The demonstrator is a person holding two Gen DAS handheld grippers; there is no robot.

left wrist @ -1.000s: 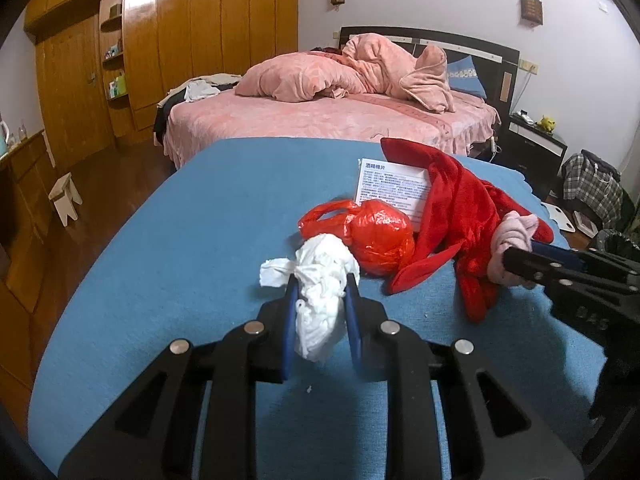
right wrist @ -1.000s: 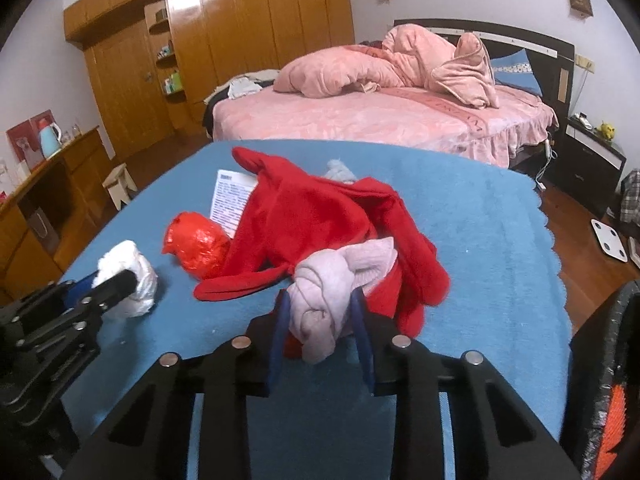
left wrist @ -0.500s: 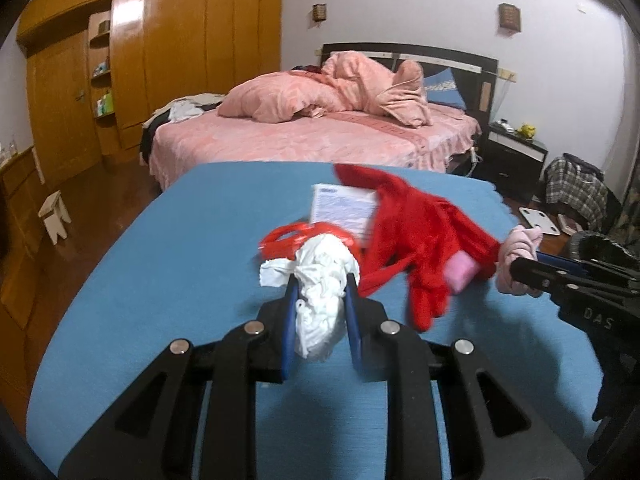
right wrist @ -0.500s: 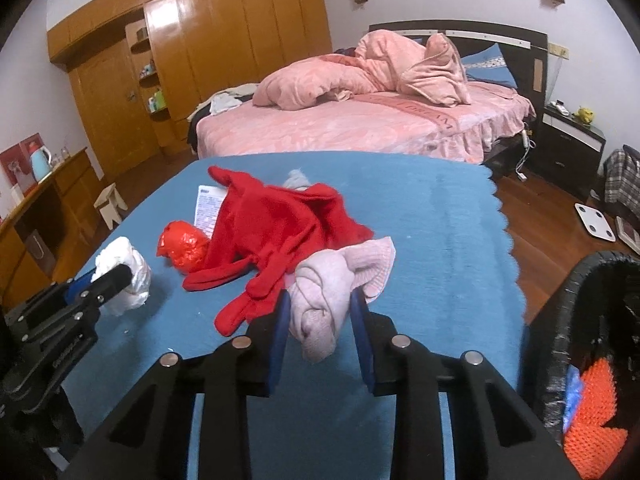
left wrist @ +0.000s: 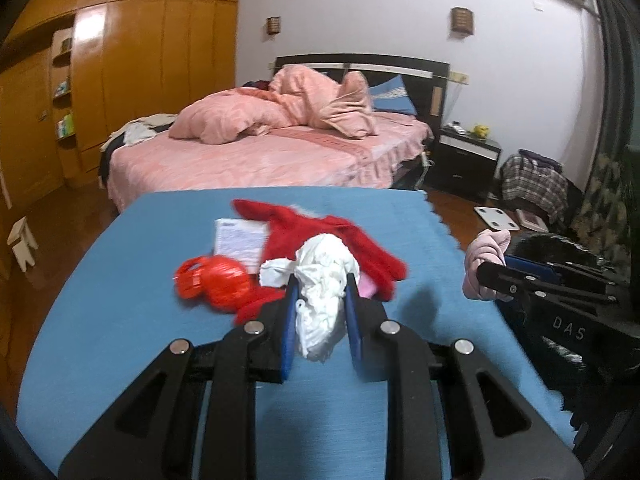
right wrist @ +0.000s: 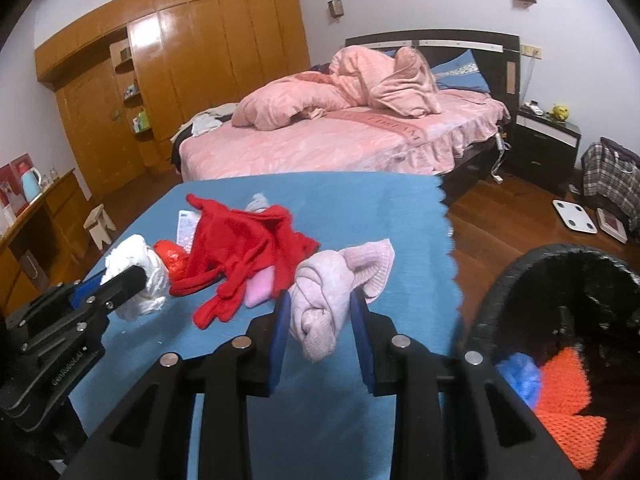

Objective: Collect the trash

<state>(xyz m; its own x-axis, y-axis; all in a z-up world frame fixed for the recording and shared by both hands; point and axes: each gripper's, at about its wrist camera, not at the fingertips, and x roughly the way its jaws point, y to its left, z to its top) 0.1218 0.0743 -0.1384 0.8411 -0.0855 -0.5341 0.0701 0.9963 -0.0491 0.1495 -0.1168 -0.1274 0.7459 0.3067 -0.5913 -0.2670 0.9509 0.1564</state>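
My left gripper (left wrist: 320, 284) is shut on a crumpled white tissue wad (left wrist: 322, 280), held above the blue table (left wrist: 120, 320). The same wad (right wrist: 138, 276) shows at the left of the right wrist view. My right gripper (right wrist: 320, 300) is shut on a rolled pale pink sock (right wrist: 324, 292), near the table's right edge; the sock (left wrist: 484, 256) also appears in the left wrist view. A red plastic bag (left wrist: 218, 280), a red garment (left wrist: 320, 232) and a printed paper sheet (left wrist: 240, 240) lie on the table. A black bin (right wrist: 560, 320) stands to the right.
The bin holds an orange net and a blue item (right wrist: 520, 376). A small pink piece (right wrist: 260, 292) lies beside the red garment. Beyond the table are a pink bed (right wrist: 340, 140), a wooden wardrobe (right wrist: 200, 48), a stool (right wrist: 100, 224) and a scale (right wrist: 572, 216) on the floor.
Both grippers have risen and shifted right with their loads. The red bag now lies left of the tissue wad, and the black bin has come into the right wrist view.
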